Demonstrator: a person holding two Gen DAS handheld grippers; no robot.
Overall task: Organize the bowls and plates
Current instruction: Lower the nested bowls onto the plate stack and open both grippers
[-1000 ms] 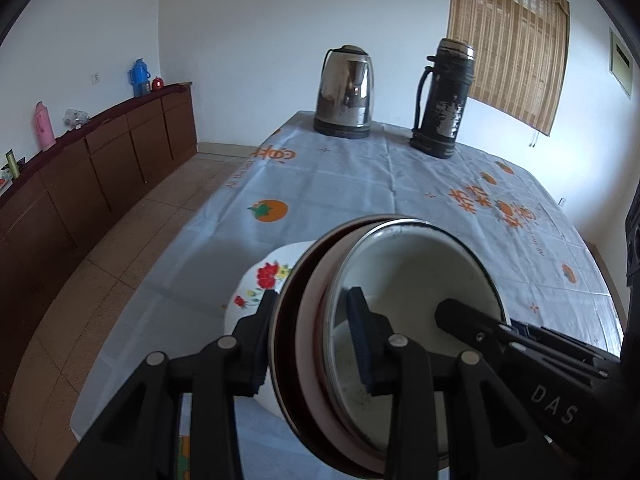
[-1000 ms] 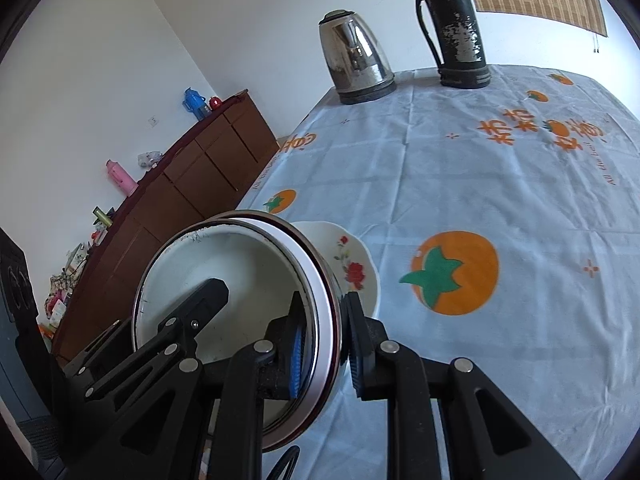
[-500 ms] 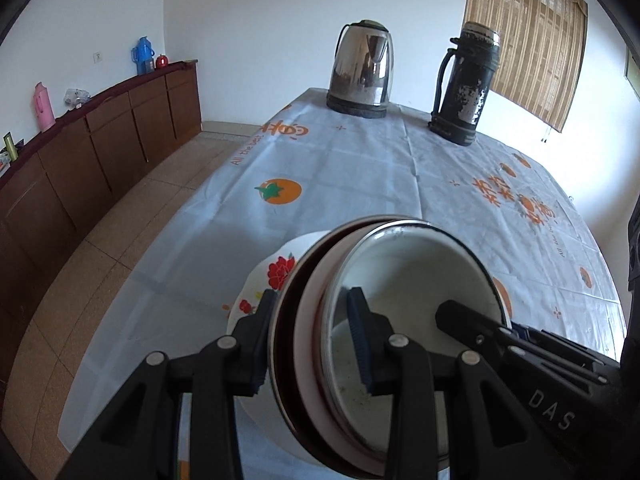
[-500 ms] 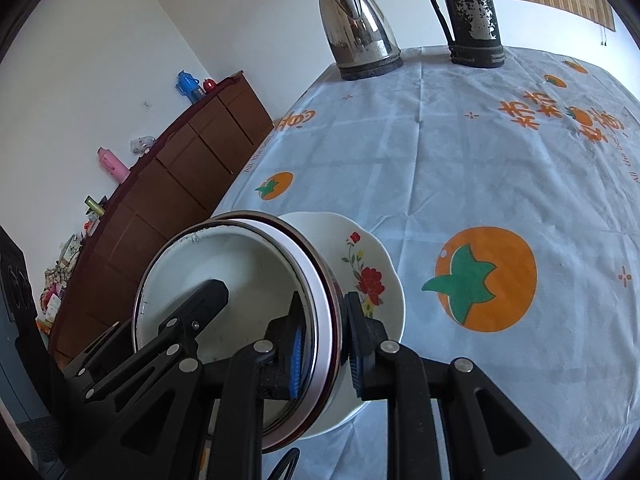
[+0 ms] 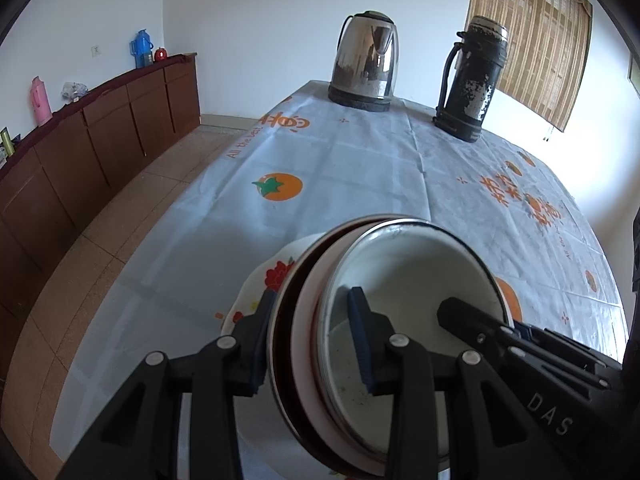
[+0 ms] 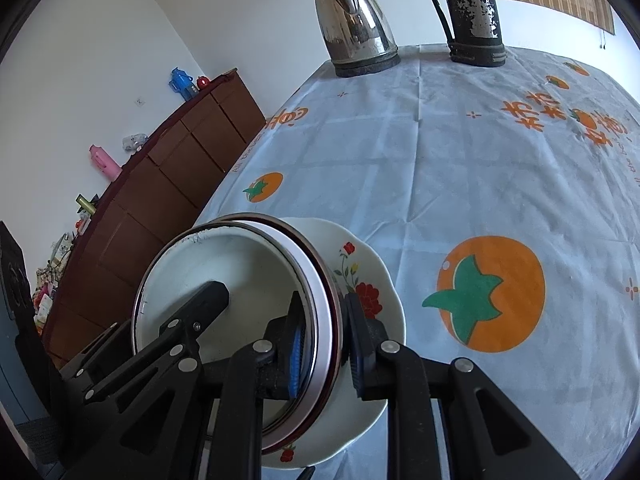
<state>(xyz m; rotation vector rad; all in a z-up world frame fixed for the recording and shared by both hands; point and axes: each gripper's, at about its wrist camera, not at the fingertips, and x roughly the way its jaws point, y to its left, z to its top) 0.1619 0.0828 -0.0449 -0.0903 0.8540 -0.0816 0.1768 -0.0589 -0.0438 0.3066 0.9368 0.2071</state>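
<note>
A stack of nested bowls (image 5: pixel 408 272), a white enamel one inside a white one and a dark-rimmed one, hangs tilted just over a white floral plate (image 5: pixel 272 276) on the table. My left gripper (image 5: pixel 312 340) is shut on the stack's left rim, one pad inside the enamel bowl and one outside. My right gripper (image 6: pixel 326 348) is shut on the opposite rim of the bowls (image 6: pixel 240 264) in the same way. The floral plate (image 6: pixel 368 276) lies flat beneath. Whether the stack touches the plate I cannot tell.
A steel kettle (image 5: pixel 366 64) and a worn dark flask (image 5: pixel 470 80) stand at the table's far end. The pale tablecloth (image 5: pixel 360 168) with orange prints covers the table. A brown sideboard (image 5: pixel 92 140) lines the wall left of the tiled floor.
Both grippers have carried the bowl stack forward and lower, down toward the floral plate. More of the plate shows beside the stack in the right wrist view. Both grips are unchanged.
</note>
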